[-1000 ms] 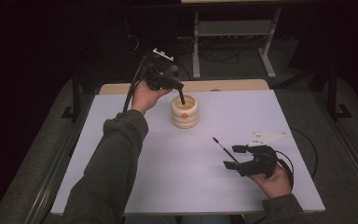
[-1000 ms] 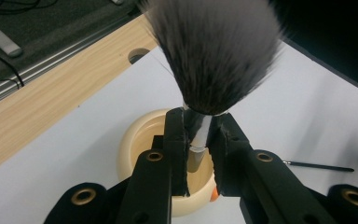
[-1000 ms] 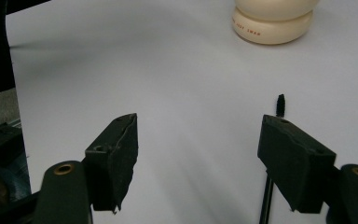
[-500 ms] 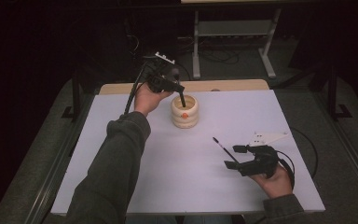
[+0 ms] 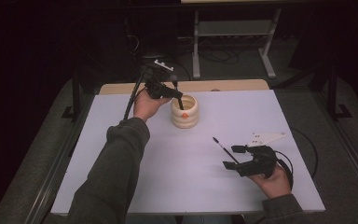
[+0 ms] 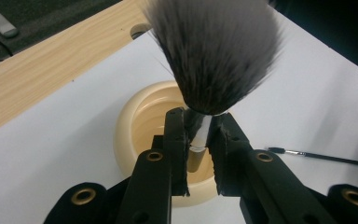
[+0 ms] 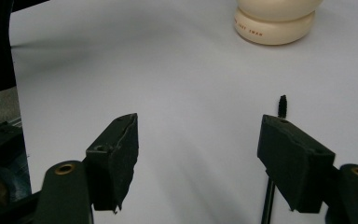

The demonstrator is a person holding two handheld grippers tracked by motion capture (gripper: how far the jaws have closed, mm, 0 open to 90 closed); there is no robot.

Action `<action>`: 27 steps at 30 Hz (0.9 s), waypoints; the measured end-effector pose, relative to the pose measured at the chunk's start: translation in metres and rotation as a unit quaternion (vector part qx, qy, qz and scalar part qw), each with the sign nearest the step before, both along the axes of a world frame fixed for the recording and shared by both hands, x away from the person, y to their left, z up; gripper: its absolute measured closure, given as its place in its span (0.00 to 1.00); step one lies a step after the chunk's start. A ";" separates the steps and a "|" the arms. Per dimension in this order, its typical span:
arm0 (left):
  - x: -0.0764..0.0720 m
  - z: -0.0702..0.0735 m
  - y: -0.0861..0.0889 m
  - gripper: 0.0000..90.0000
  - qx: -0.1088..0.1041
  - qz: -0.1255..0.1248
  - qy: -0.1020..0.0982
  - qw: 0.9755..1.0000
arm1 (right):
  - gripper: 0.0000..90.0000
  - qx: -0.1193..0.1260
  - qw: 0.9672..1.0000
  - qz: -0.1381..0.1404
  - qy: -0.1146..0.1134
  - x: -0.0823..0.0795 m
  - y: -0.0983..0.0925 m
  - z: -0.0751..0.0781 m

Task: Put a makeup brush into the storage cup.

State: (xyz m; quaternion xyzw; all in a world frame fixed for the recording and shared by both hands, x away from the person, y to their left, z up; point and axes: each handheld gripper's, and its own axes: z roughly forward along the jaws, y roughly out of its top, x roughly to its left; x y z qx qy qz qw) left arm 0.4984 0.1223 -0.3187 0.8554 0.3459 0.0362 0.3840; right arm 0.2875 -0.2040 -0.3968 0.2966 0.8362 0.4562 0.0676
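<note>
The cream holder (image 5: 184, 112) stands upright at the far middle of the white table (image 5: 121, 154), mouth up to take brushes. Over it the left gripper (image 5: 177, 93) clamps a fluffy makeup brush (image 6: 214, 51) by its ferrule, handle pointing down into the opening, apparently to stand it inside. The right gripper (image 5: 232, 157) rests near the front edge, jaws spread wide and empty, beside a thin brush (image 5: 223, 148) lying flat, probably the next pick.

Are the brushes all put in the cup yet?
Not yet. The left tongs are shut on the fluffy brush, handle down in the cream cup, not let go. The thin brush lies on the white table by the open right tongs; it probably goes next.
</note>
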 end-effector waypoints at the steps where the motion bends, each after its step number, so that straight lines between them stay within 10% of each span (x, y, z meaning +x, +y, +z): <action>1: 0.000 -0.001 0.000 0.86 0.002 -0.001 -0.002 1.000 | 0.31 0.000 1.000 0.001 0.000 0.000 0.000 0.000; 27: -0.009 -0.020 -0.008 0.80 0.043 0.002 -0.011 0.999 | 0.31 0.001 1.000 0.002 0.001 -0.001 0.001 0.001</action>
